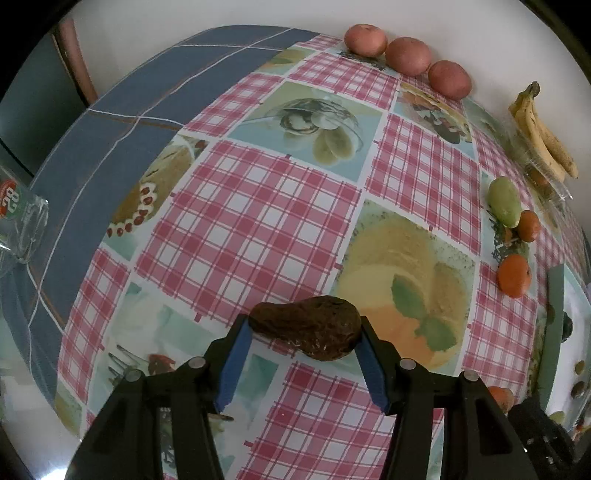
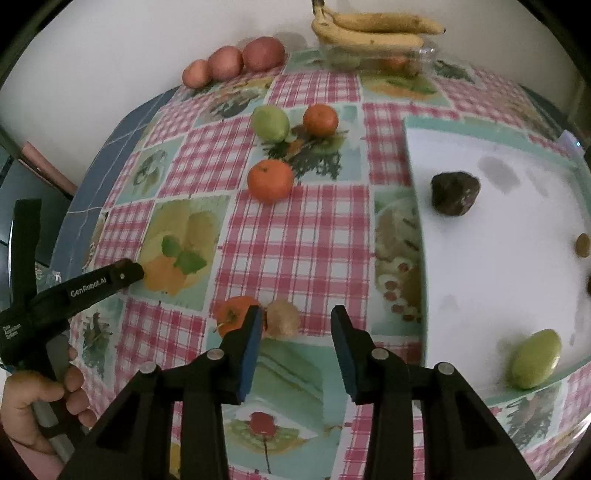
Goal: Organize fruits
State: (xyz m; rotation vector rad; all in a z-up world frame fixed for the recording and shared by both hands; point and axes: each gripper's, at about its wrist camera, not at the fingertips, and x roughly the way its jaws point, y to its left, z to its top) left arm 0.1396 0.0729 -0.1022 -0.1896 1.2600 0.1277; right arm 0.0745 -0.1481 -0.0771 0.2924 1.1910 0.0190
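Observation:
In the left wrist view my left gripper [image 1: 304,325] is shut on a dark brown avocado [image 1: 314,334], its blue pads pressing both ends just above the checked tablecloth. My right gripper [image 2: 296,315] stands open, pointing down at the cloth. A small brown kiwi [image 2: 283,320] lies between its fingertips, against the left pad and apart from the right one. A tangerine [image 2: 232,316] sits just outside the left finger. To the right a white tray [image 2: 480,277] holds another dark avocado [image 2: 455,192] and a green fruit [image 2: 535,359].
Three reddish apples [image 2: 236,62] line the wall. Bananas [image 2: 369,29] rest on a clear plastic box. A green fruit [image 2: 269,123] and two tangerines [image 2: 270,181] lie mid-table. A hand [image 2: 33,402] holds the left tool. A glass jar [image 1: 22,218] stands at the left edge.

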